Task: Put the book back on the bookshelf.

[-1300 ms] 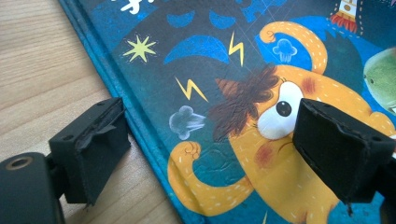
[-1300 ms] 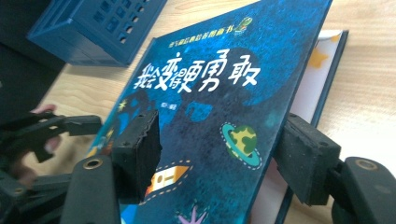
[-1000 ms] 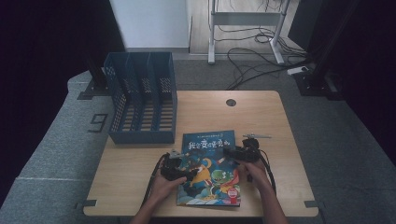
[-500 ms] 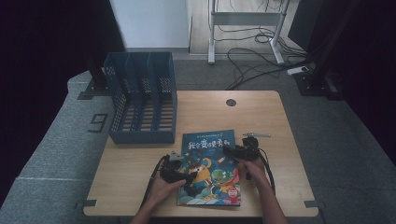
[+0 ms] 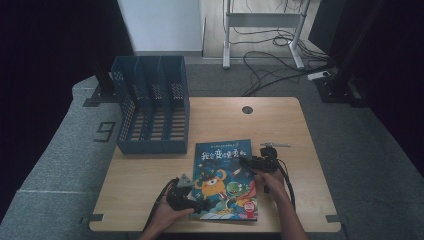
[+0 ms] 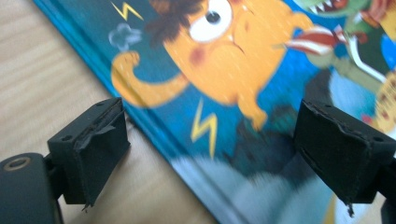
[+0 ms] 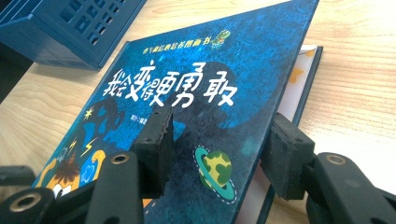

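While the wooden table (image 5: 150,175) carries everything, the biggest thing on it is the blue file rack (image 5: 152,105), which stands at the far left part with its slots open to the top. In the right gripper view one corner of this rack appears at the upper left, near the top edge of the book.

Next in size is the picture book (image 5: 225,180), which lies in the near middle of the table, just in front of the rack and a little to its right. Its cover is dark blue, with white Chinese characters near the top and an orange one-eyed monster and a green monster below. In the right gripper view the front cover is raised a little at the right edge, so that a pale page shows under it.

The left gripper (image 5: 200,205) sits at the near left edge of the book. In the left gripper view its jaws are spread wide, one over the bare wood and one over the cover, and the book's edge passes between them; the pads press nothing.

The right gripper (image 5: 245,161) is at the right side of the book. Its jaws have just been closing, with the raised cover edge between them. The pads (image 7: 287,156) stand apart, and I cannot tell if they touch the cover.
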